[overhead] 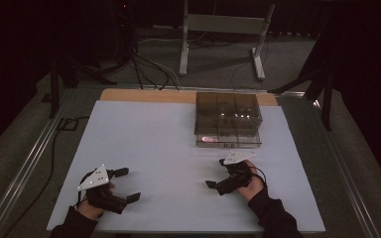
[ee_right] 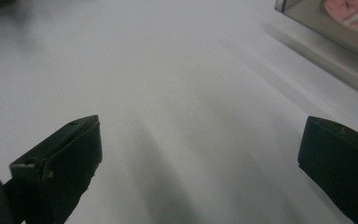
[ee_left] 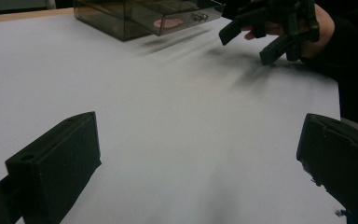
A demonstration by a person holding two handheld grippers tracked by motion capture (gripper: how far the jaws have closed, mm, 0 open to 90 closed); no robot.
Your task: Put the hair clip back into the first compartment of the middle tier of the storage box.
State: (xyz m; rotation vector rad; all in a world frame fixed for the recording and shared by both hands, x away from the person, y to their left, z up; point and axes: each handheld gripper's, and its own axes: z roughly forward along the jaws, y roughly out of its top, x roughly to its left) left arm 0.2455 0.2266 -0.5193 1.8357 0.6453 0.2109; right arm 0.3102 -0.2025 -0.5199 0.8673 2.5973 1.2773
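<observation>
A smoked clear plastic box (overhead: 228, 119) with several compartments stands at the back of the white table sheet (overhead: 168, 148). A pink round item (overhead: 211, 139) lies in its near left compartment. My left gripper (overhead: 130, 184) rests at the front left, open, nothing between its jaws. My right gripper (overhead: 217, 173) sits open at the front right, just short of the box. In the left gripper view my left gripper (ee_left: 198, 154) faces the box (ee_left: 140, 16) and the right gripper (ee_left: 270, 32). The right gripper view has my right gripper (ee_right: 198, 154) spread wide over bare sheet, with the box corner (ee_right: 326, 28) at top right.
Bare wood of the table (overhead: 144, 95) shows behind the sheet. Beyond it on the floor stand a grey metal frame (overhead: 223, 29) and dark cables (overhead: 144, 64). A metal rail (overhead: 25, 168) runs along the table's left side.
</observation>
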